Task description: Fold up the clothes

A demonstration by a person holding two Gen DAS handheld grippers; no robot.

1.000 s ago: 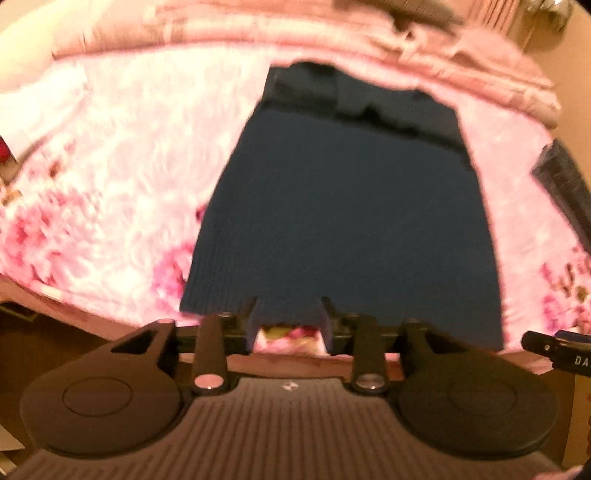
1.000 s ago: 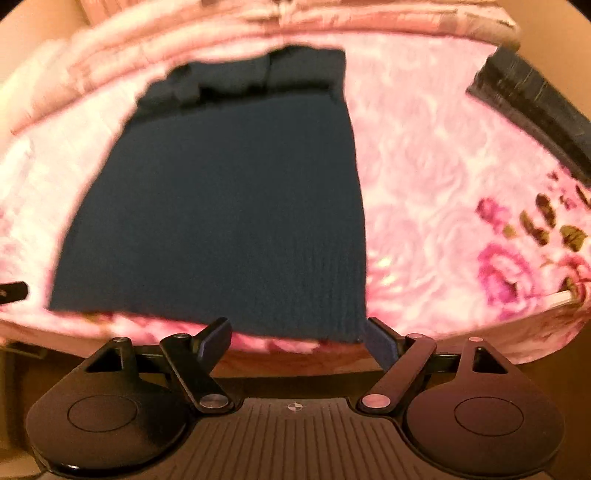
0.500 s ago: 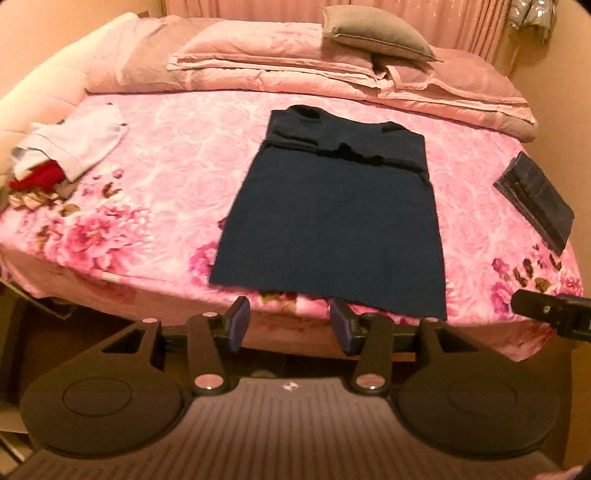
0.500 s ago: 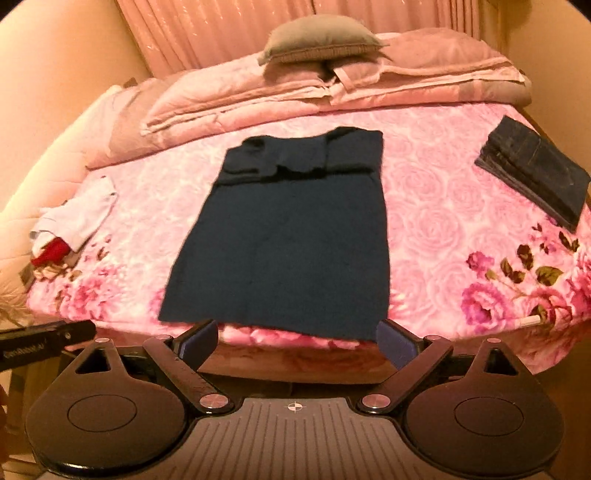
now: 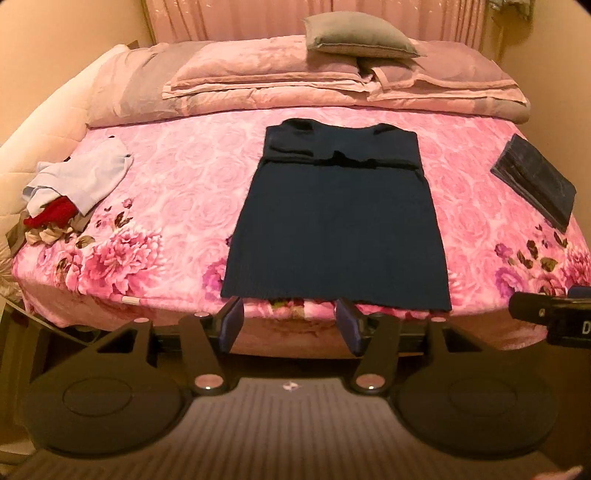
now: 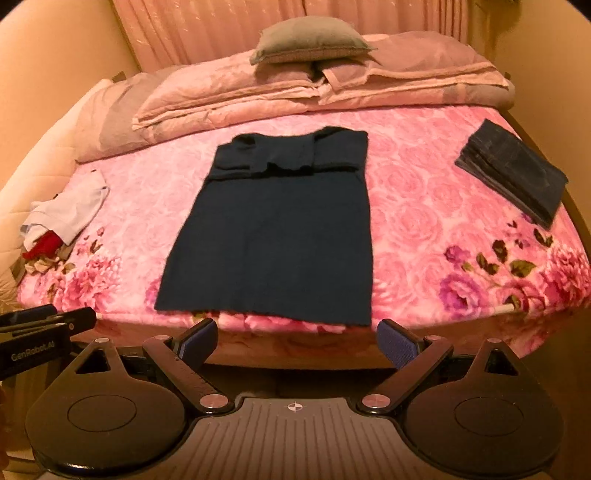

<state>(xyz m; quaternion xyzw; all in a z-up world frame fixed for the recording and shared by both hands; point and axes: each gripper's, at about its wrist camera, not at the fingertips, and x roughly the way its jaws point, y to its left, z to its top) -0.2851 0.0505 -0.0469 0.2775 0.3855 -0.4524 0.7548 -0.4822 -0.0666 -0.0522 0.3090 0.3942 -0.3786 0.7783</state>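
Observation:
A dark navy knitted sweater [image 5: 336, 229] [image 6: 273, 236] lies flat on the pink floral bed cover [image 5: 177, 177], its sleeves folded across the chest and its hem at the near edge of the bed. My left gripper [image 5: 290, 317] hovers just short of the hem's middle; its jaws are opening and nothing is between them. My right gripper [image 6: 297, 338] hangs in front of the hem's right part, open wide and empty. Each gripper's body also shows at the edge of the other's view.
Folded dark jeans [image 5: 535, 181] [image 6: 513, 170] lie at the bed's right edge. A loose pile of pale blue and red clothes [image 5: 74, 184] [image 6: 62, 218] sits at the left edge. A folded pink duvet [image 5: 332, 85] and a grey pillow [image 5: 354, 35] fill the far end.
Both grippers have drawn back and up from the sweater's hem, so the whole bed now shows. The left jaws have spread from nearly closed to well apart; the right jaws widened a little.

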